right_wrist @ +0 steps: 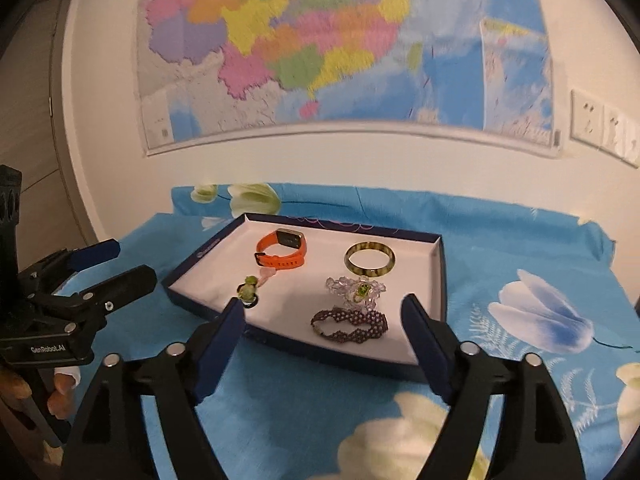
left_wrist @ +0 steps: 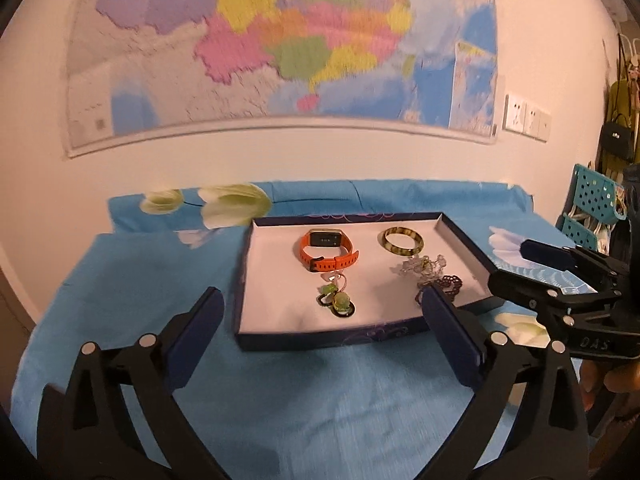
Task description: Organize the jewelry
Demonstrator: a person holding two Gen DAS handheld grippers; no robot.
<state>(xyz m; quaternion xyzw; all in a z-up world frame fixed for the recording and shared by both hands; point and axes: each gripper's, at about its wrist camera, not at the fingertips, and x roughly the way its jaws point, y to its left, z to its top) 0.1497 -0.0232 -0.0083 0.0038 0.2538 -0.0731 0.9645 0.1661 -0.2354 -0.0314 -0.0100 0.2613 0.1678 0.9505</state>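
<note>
A shallow dark-blue tray [left_wrist: 320, 340] [right_wrist: 438, 264] with a white floor lies on the blue flowered cloth. In it lie an orange smartwatch [left_wrist: 326, 250] [right_wrist: 282, 250], a green-yellow bangle [left_wrist: 403, 241] [right_wrist: 370, 260], a clear bead bracelet [left_wrist: 420, 266] [right_wrist: 356, 290], a dark maroon beaded bracelet [left_wrist: 450, 282] [right_wrist: 350, 326] and a green charm pendant [left_wrist: 336, 302] [right_wrist: 248, 292]. My left gripper [left_wrist: 320, 332] is open and empty, in front of the tray's near edge. My right gripper [right_wrist: 324, 336] is open and empty, just above the tray's near edge by the maroon bracelet.
A large coloured map [left_wrist: 280, 48] hangs on the wall behind the table. A teal perforated basket [left_wrist: 596, 200] stands off the right edge. Wall sockets [right_wrist: 600, 128] sit at the right. The blue cloth [left_wrist: 300, 400] covers the table around the tray.
</note>
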